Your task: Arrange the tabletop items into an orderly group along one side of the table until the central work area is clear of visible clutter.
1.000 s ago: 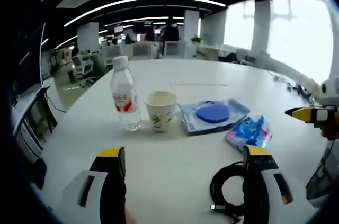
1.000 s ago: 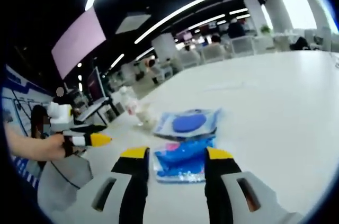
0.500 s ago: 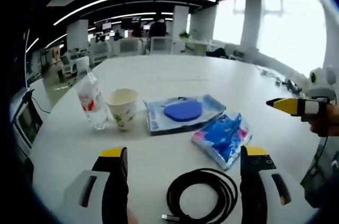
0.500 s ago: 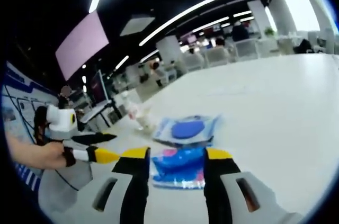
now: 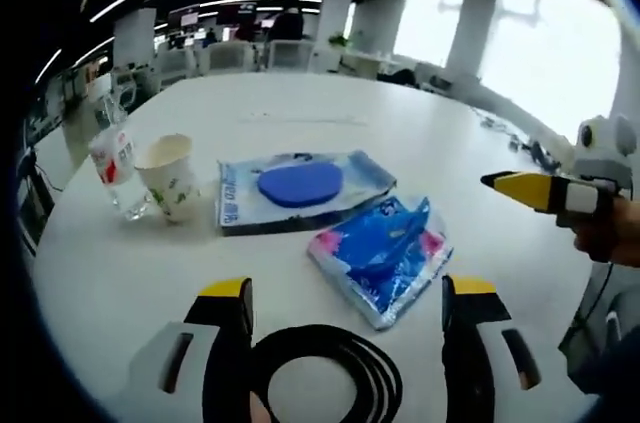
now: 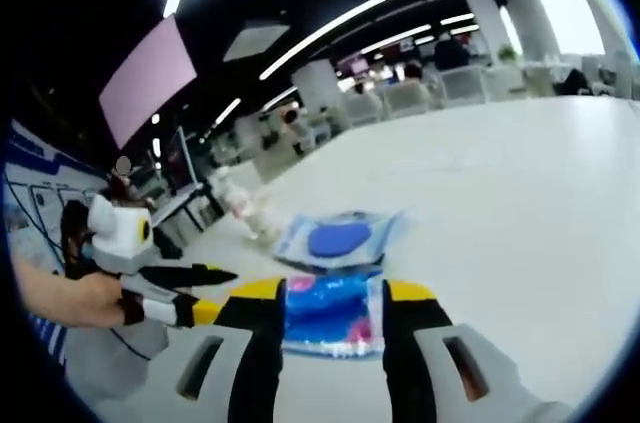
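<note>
On the white table (image 5: 420, 133) a black cable coil (image 5: 322, 379) lies near the front edge, between the jaws of my open left gripper (image 5: 348, 289). Beyond it is a blue and pink packet (image 5: 380, 255), then a flat blue pack with a blue disc (image 5: 300, 186). A paper cup (image 5: 170, 175) and a water bottle (image 5: 115, 158) stand at the left. My right gripper (image 5: 540, 191) hovers at the right, held by a hand. In the right gripper view my right gripper (image 6: 334, 293) is open, its jaws framing the packet (image 6: 325, 315); the left gripper (image 6: 170, 288) reaches in from the left.
The table's far half (image 6: 520, 173) is bare white surface. Behind it is an open office with chairs and desks (image 5: 230, 53) and bright windows (image 5: 550, 53) on the right. A person's hand (image 6: 60, 295) holds the left gripper at the table's edge.
The left gripper has moved forward, so the cable coil now lies between its jaws. The right gripper has come closer to the blue and pink packet. The items on the table have not moved.
</note>
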Demonstrator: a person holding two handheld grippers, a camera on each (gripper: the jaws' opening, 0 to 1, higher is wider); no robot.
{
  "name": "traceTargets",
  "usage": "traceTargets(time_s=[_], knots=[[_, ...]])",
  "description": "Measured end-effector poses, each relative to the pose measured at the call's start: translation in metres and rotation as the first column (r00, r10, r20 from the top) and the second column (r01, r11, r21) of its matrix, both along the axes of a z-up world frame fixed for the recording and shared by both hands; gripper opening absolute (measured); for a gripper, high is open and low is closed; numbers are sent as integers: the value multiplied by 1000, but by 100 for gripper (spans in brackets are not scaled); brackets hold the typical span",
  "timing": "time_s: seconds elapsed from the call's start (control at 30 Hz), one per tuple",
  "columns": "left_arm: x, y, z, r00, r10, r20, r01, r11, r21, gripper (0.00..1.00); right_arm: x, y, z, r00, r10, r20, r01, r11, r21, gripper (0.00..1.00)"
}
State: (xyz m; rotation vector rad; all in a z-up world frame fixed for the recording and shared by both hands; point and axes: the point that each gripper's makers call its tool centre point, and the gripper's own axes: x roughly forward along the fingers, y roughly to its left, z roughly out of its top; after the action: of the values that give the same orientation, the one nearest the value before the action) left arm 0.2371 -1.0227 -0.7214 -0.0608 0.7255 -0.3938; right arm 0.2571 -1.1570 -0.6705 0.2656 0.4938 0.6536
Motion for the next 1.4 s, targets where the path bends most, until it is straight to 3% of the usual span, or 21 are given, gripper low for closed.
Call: traceTargets(time_s=[0.17,0.4,0.63,0.77,0.93,1.03,1.23,1.4], knots=[[6,-6,-5,999,7,-31,-8,1000,-18,68,9,8,-12,1000,25,-14,-26,999,-23,33],[13,-11,-12,998,-30,-57,31,999,13,64,18,11,-31,998,49,-27,-51,997,-62,33],[17,-12,-24,993,-62,-105,67,997,43,48,21,7,-62,995,40,-92,-50,992,-112,30],[16,-15,-27,991,-67,-117,71,997,30,45,21,7,-68,994,39,-106,-52,991,-120,30],[12,-16,-33,987,-85,-136,93,994,50,34,20,6,-81,990,38,-134,-60,984,-165,11],[11,-18,-34,985,-100,-141,104,994,26,23,20,4,-85,988,17,-151,-41,987,-154,7],[11,-18,-35,983,-99,-153,103,995,15,17,19,3,-84,989,-4,-150,-17,990,-139,4],[14,-19,-29,987,-99,-130,103,994,22,10,14,3,-82,989,0,-149,-22,990,-142,0]])
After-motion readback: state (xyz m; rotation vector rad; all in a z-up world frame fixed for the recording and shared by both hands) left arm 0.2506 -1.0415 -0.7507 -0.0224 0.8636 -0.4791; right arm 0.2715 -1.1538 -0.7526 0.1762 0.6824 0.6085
